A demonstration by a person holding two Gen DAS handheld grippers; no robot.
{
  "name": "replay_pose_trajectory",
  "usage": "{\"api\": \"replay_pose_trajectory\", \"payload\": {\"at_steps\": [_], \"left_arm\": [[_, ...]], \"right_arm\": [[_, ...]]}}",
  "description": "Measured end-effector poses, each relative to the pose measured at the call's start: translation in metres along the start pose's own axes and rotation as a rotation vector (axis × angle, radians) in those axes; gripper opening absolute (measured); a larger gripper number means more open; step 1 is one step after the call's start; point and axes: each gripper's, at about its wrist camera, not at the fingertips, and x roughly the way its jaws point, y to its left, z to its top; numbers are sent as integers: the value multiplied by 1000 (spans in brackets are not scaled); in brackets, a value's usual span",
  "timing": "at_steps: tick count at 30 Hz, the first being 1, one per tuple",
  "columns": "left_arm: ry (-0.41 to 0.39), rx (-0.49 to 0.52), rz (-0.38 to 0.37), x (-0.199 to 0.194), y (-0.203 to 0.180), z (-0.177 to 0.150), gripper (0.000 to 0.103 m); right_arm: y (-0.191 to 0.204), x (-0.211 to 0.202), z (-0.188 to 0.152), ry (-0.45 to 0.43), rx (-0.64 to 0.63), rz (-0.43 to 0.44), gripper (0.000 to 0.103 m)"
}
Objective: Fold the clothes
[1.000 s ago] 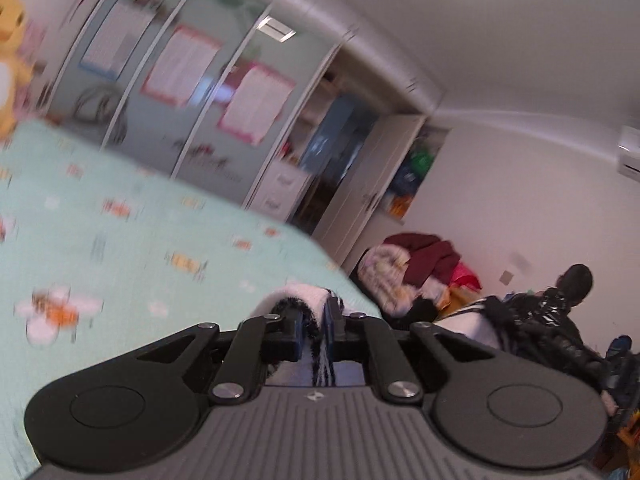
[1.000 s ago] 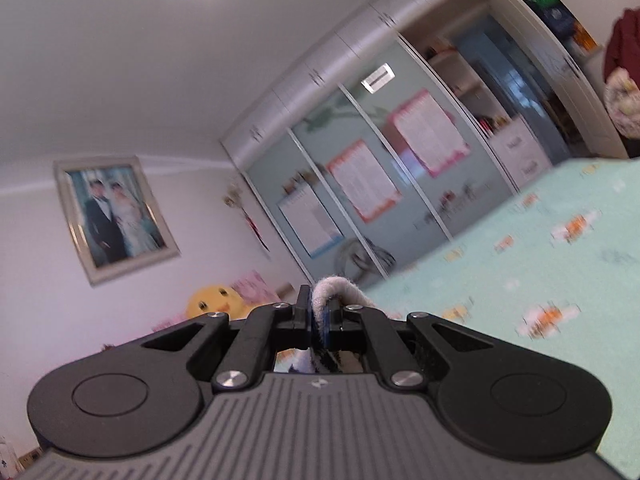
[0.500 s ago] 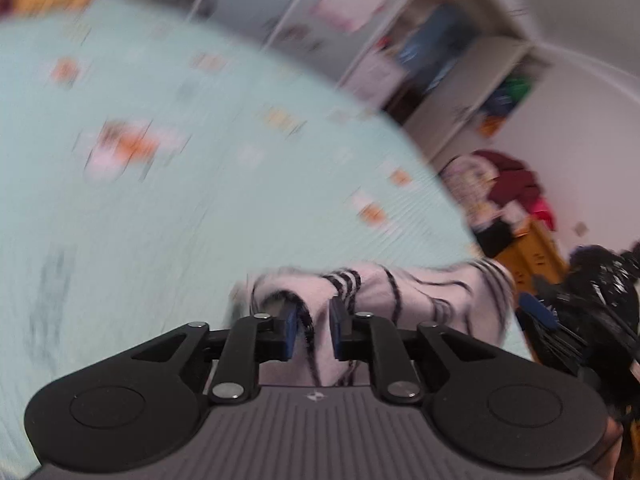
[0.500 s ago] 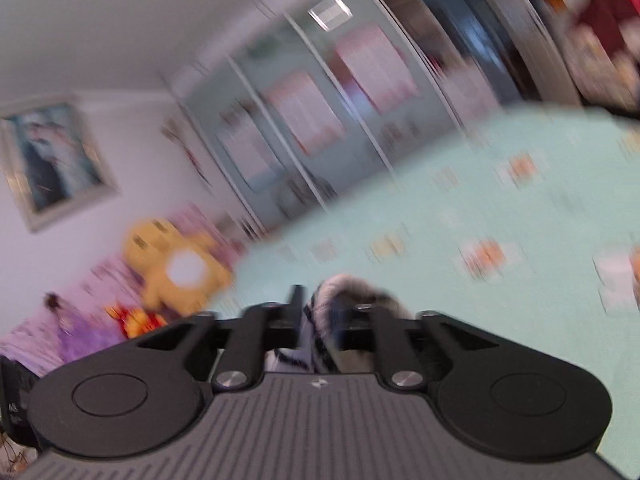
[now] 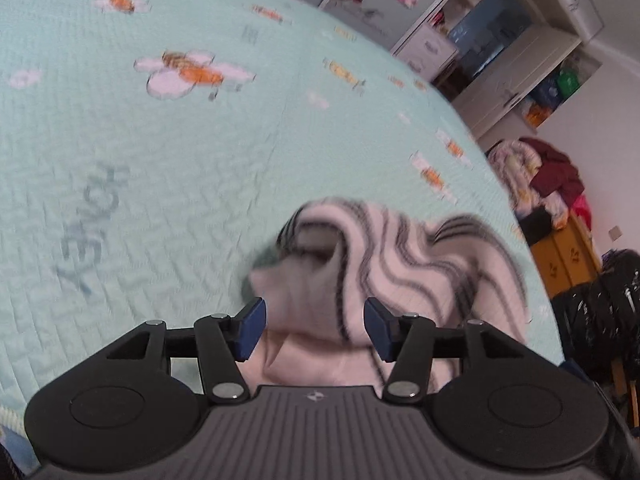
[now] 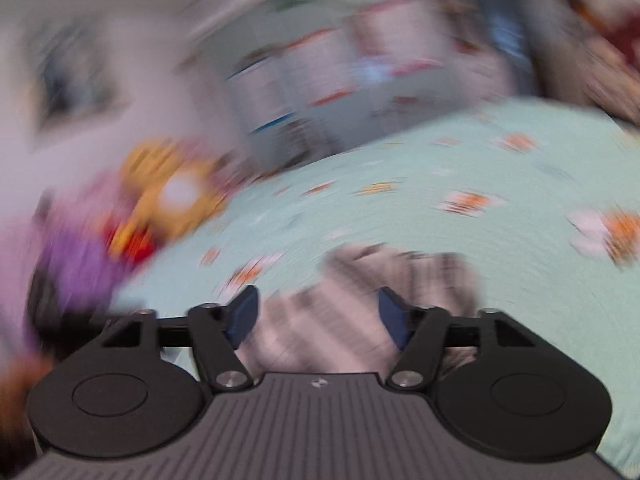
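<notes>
A pale pink garment with black stripes [image 5: 384,264] lies crumpled on the mint green bedspread [image 5: 160,160], just ahead of my left gripper [image 5: 314,328]. That gripper stands open, its blue pads wide apart over the cloth with nothing pinched between them. In the blurred right wrist view the same striped garment [image 6: 400,280] lies in front of my right gripper [image 6: 320,316], which is also open above it. Neither gripper holds the fabric.
The bedspread [image 6: 480,208] carries orange flower prints. A wardrobe with open shelves [image 5: 500,48] stands beyond the bed. A heap of clothes [image 5: 536,184] sits on a yellow cabinet at right. A yellow plush toy [image 6: 172,188] rests at the bed's head.
Both grippers were shut on the striped garment a second ago, held high. They have come down toward the bed and opened, and the garment now lies loose on the bedspread.
</notes>
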Motion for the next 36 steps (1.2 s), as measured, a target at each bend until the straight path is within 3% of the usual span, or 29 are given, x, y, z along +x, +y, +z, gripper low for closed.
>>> {"api": "replay_pose_trajectory", "payload": {"at_steps": [5,9,15,18,19,20,21,24,27,32,36], "left_arm": [[47,-11,13,9,11,-9,57],[56,-20,24,9,15,-12,57],[41,-21,37,6,16,-13,59],[36,-13,44,6,16,-14,59],[34,-10,47,6,16,-14,60],[27,2,53,6,15,-14,60],[19,14,59,5,14,-15,60],[-4,50,77,4,11,-15,60],[-67,168,102,-1,-3,-20,60],[-165,492,81,-2,-43,-44,60],[-186,747,63,6,-70,-71,61]], "right_arm": [[86,35,-38,177,-356,72,72],[111,66,-65,269,-456,64,72],[122,102,-93,295,-612,-151,71],[118,101,-99,268,-678,-208,56],[115,98,-99,259,-686,-220,40],[111,93,-97,246,-678,-224,22],[108,87,-93,223,-671,-231,14],[99,63,-82,118,-668,-275,11],[81,33,-63,8,-615,-338,10],[8,-16,-11,-125,-196,-357,10],[-51,-20,-13,-89,87,-351,11]]}}
